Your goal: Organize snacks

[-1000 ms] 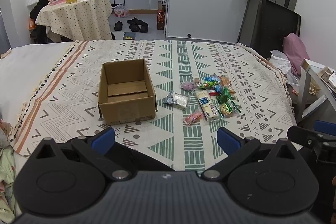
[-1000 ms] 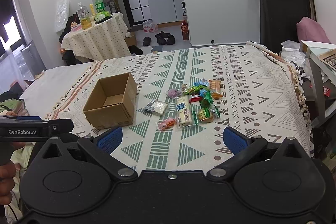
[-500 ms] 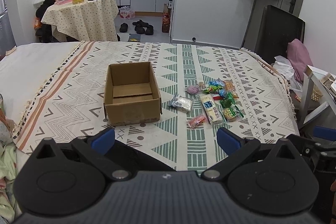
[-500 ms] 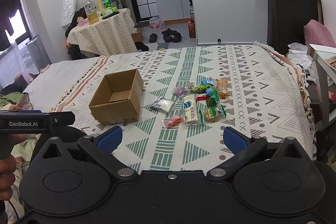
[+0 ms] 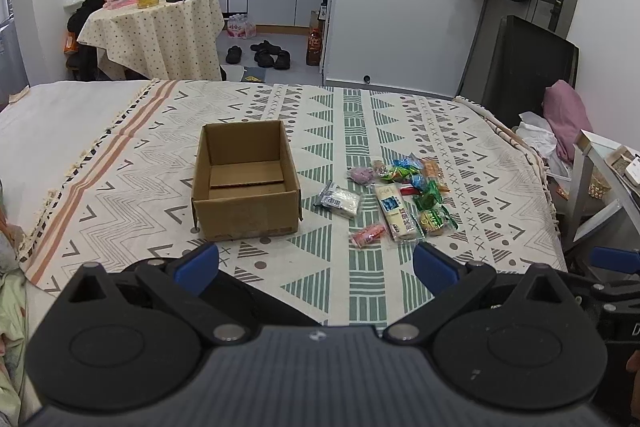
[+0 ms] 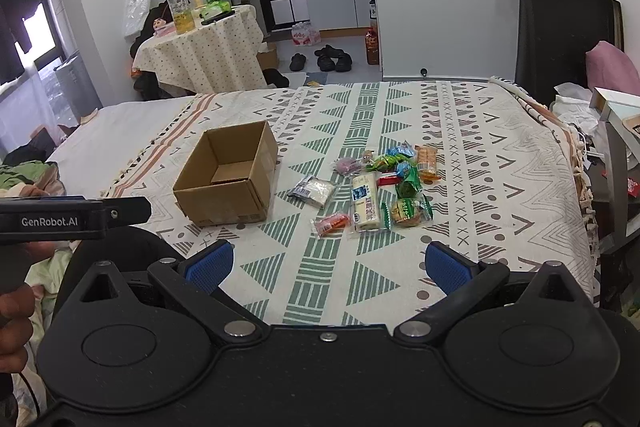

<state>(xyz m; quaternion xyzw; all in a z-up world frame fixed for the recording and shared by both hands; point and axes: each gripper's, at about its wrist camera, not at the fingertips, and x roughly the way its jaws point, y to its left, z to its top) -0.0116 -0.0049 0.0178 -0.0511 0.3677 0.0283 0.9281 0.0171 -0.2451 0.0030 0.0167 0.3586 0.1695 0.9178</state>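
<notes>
An open, empty cardboard box (image 5: 246, 183) (image 6: 228, 183) stands on the patterned bed cover. To its right lies a cluster of several wrapped snacks (image 5: 404, 191) (image 6: 380, 183): a long white packet (image 5: 396, 213), a clear packet (image 5: 338, 199) nearest the box, a small pink one (image 5: 366, 235), and green, blue and orange ones. My left gripper (image 5: 316, 263) is open and empty, short of the box and the snacks. My right gripper (image 6: 328, 265) is open and empty, short of the snacks. The left gripper's body (image 6: 72, 217) shows at the left of the right wrist view.
The bed's near edge (image 5: 280, 291) lies under the grippers. A side stand (image 5: 600, 187) and pink clothes (image 5: 564, 115) are off the bed's right side. A cloth-covered round table with bottles (image 5: 156, 23) and shoes (image 5: 260, 53) are beyond the far edge.
Both views have shifted so the box and snacks sit a little to the right and nearer in frame. Both grippers stay open. Nothing on the bed has moved.
</notes>
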